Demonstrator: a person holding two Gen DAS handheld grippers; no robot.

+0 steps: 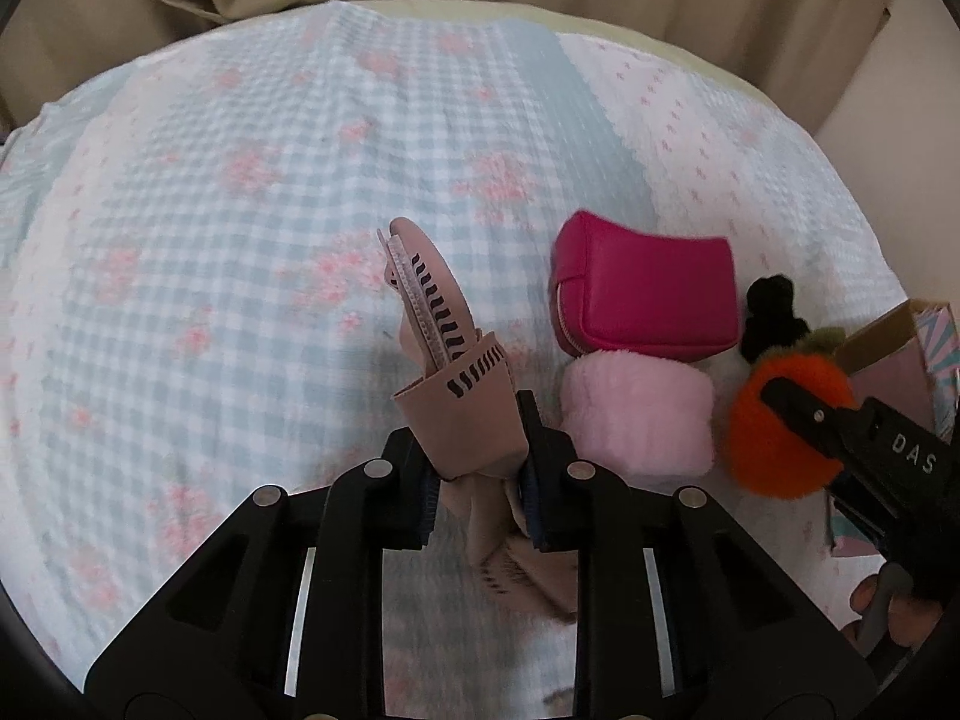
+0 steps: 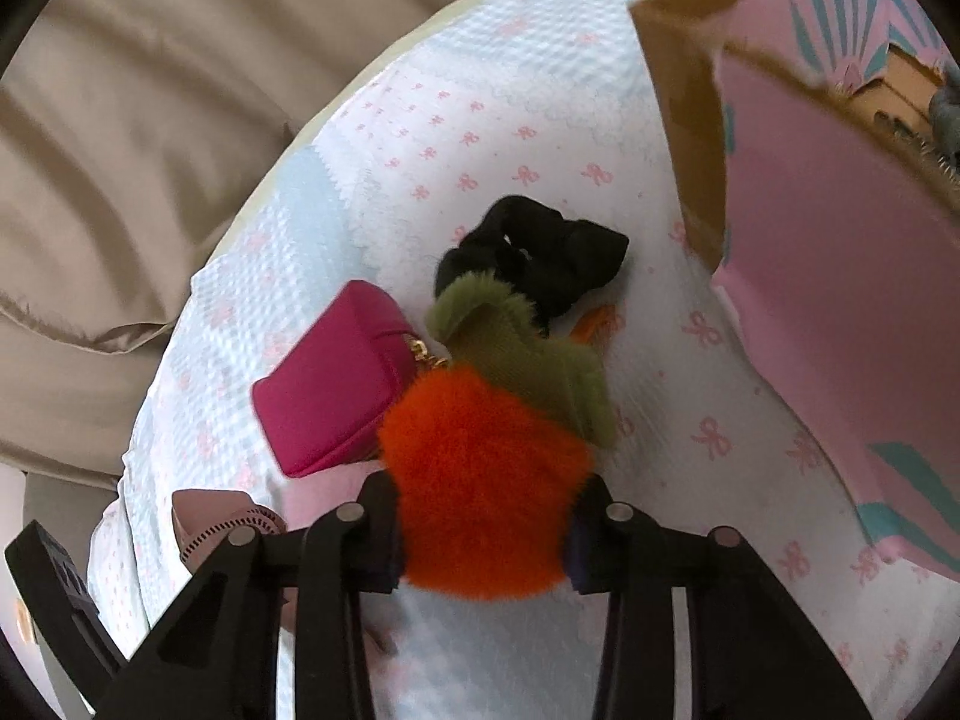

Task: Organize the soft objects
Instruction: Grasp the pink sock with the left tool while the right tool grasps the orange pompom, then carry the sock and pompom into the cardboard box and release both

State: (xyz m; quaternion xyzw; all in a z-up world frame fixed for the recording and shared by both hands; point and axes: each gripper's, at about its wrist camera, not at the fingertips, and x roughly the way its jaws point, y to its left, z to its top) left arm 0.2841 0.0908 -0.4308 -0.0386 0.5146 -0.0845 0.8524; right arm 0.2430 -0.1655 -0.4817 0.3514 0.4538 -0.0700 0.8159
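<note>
1. Fluffy orange fur compresses easily, so the orange plush fruit point(image 2: 486, 480) may squirm out of the right tongs point(image 2: 483, 546) on the way to the pink cardboard box point(image 2: 840, 276); its green leaf point(image 2: 528, 354) hangs loose and could catch the black scrunchie point(image 2: 534, 252) lying just beyond it.
2. Floppy cloth is the left-side risk: the dusty-pink fabric piece point(image 1: 444, 330) stands up past the left tongs point(image 1: 477, 468) and could sag or drag over the checked bedspread point(image 1: 240, 180).
3. Right tongs: fairly wide, pinching the plush fruit at its sides, held above the bed.
4. Left tongs: narrowed, pinching the fabric piece near its fold; its lower end trails underneath, probably touching the bedspread, though blur hides this.
5. Beside both grasps, the magenta pouch point(image 1: 645, 288) touches the pale pink fuzzy roll point(image 1: 639, 420).
</note>
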